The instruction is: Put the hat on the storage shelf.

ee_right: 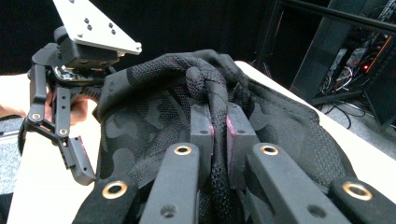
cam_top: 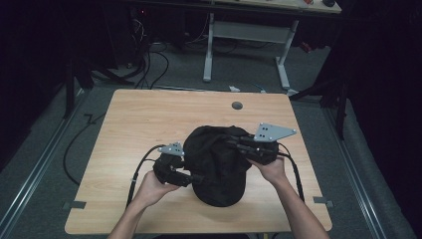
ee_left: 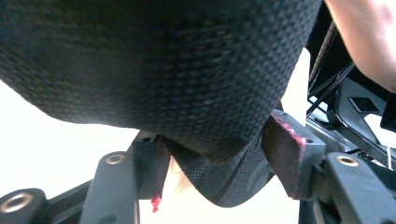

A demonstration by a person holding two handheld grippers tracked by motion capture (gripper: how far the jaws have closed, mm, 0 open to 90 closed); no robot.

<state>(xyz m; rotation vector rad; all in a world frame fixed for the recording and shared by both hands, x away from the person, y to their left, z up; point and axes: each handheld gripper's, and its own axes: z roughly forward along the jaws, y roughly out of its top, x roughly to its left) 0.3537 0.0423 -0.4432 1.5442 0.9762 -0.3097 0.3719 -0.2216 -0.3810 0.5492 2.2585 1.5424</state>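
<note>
A black fabric bag (cam_top: 219,164) lies on the wooden table (cam_top: 149,119), right of centre and near the front edge. My left gripper (cam_top: 196,178) is at the bag's left side. In the left gripper view its jaws stand partway closed (ee_left: 217,163), with a fold of the bag's woven fabric (ee_left: 163,60) and a strap pressed between the pads. My right gripper (cam_top: 230,142) lies on the bag's upper right. Its jaws (ee_right: 218,123) are shut on a bunched mesh strap (ee_right: 210,93) at the bag's top. The left gripper (ee_right: 91,154) is at the far side of the bag (ee_right: 289,126).
A round cable hole (cam_top: 237,105) sits in the tabletop behind the bag. Bare wood lies to the left and behind. Beyond the table stand another desk's white legs (cam_top: 246,32) and loose cables on the floor (cam_top: 149,64).
</note>
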